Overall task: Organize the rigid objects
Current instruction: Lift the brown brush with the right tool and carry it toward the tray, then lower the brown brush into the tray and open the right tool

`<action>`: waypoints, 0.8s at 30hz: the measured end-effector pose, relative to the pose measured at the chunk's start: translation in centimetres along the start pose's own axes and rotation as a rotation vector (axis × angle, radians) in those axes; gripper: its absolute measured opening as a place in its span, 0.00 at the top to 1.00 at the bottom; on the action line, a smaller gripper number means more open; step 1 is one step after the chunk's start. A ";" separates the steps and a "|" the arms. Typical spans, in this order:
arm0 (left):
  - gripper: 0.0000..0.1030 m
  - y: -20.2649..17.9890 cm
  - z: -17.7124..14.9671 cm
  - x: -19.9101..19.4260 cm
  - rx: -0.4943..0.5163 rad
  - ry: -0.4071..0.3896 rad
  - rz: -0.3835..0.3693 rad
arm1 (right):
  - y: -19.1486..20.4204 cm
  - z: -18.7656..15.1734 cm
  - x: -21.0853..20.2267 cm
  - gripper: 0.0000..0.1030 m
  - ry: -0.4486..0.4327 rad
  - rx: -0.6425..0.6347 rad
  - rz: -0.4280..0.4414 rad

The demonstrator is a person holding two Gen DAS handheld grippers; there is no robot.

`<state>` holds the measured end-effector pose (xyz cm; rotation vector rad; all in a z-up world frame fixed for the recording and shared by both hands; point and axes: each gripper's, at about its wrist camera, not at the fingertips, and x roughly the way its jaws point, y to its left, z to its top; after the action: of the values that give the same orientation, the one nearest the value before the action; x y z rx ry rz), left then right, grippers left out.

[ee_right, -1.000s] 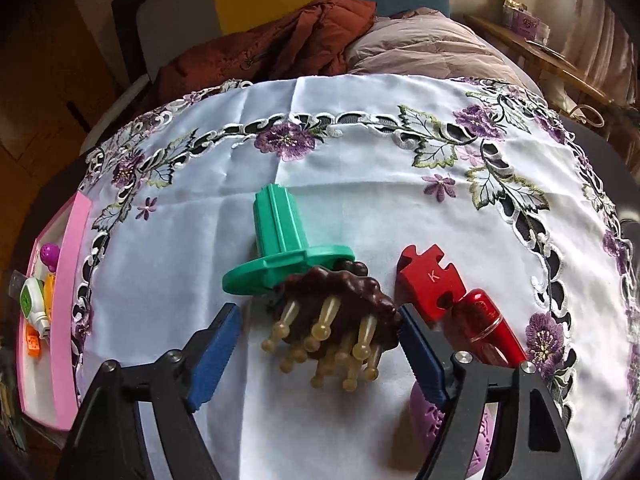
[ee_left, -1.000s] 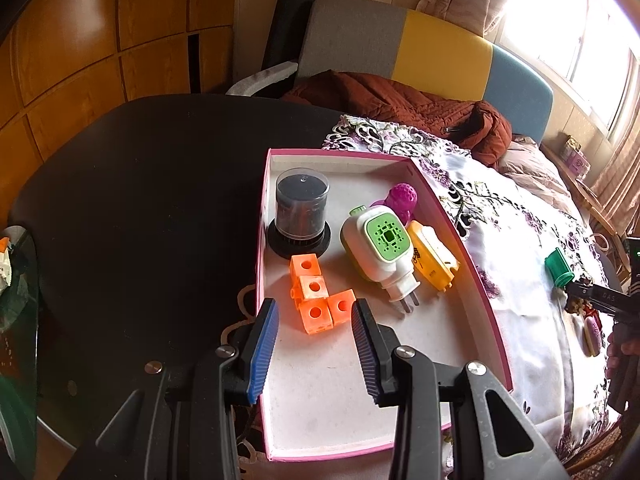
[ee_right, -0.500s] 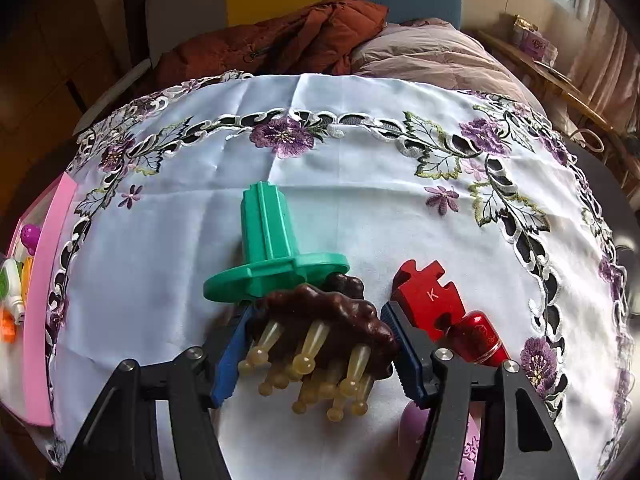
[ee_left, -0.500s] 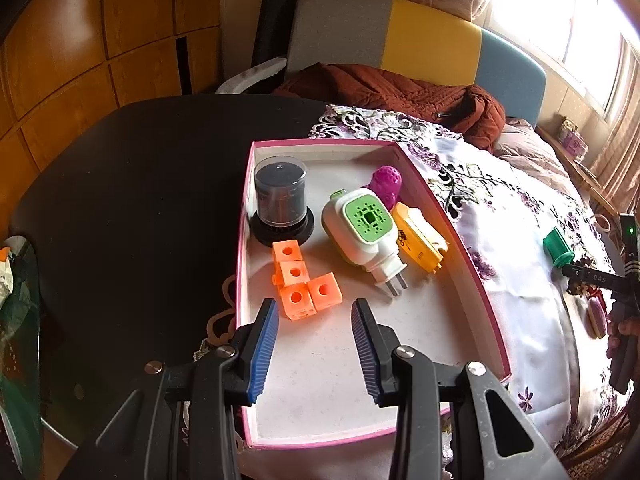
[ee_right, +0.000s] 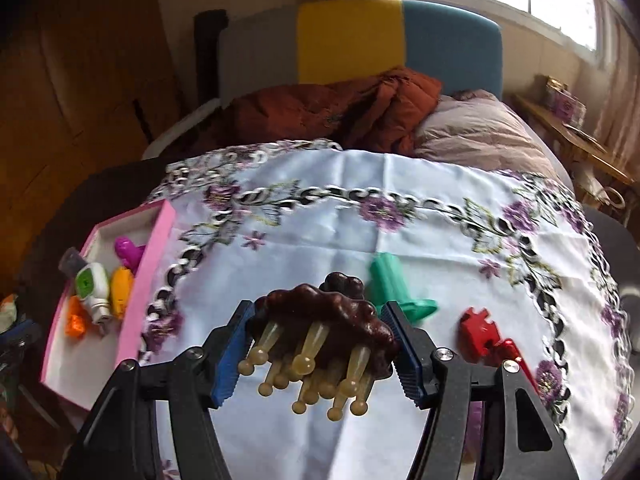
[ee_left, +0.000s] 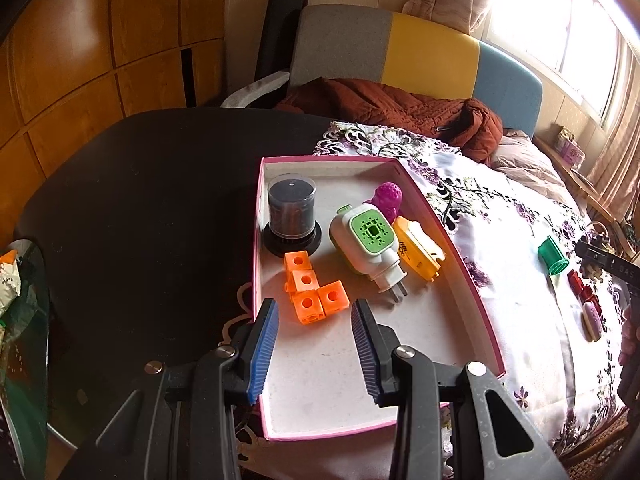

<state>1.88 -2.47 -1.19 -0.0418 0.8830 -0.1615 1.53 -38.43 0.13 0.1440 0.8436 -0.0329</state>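
Your right gripper (ee_right: 316,354) is clamped on the brown scalp massager (ee_right: 324,320), pads on both its sides, prongs toward the camera (lower centre of frame). The green plastic spool (ee_right: 394,284) and red puzzle piece (ee_right: 478,330) lie on the floral cloth (ee_right: 320,236) to its right. Your left gripper (ee_left: 314,354) sits partly open, holding nothing, over the pink-rimmed tray (ee_left: 460,256) at bottom centre, orange cube blocks (ee_left: 314,294) just above its tips.

blocks (ee_left: 310,293) in tray (ee_left: 464,276), tray on table (ee_left: 132,200)
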 end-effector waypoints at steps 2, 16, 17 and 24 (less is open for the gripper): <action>0.64 0.4 0.0 0.0 -0.009 -0.001 -0.002 | 3.3 0.3 -0.1 0.37 -0.001 -0.073 0.056; 0.64 3.9 -0.2 0.3 -0.094 -0.002 0.026 | 23.4 -3.2 4.2 0.37 0.148 -0.463 0.328; 0.64 4.1 -0.2 0.4 -0.100 -0.001 0.029 | 23.9 -3.4 5.2 0.37 0.160 -0.463 0.307; 0.64 5.3 -0.2 0.6 -0.120 0.003 0.040 | 24.3 -2.0 9.2 0.37 0.131 -0.421 0.136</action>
<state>2.76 2.67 -2.38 -0.1360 0.8953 -0.0709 8.25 -13.89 -5.33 -0.1949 0.9518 0.2837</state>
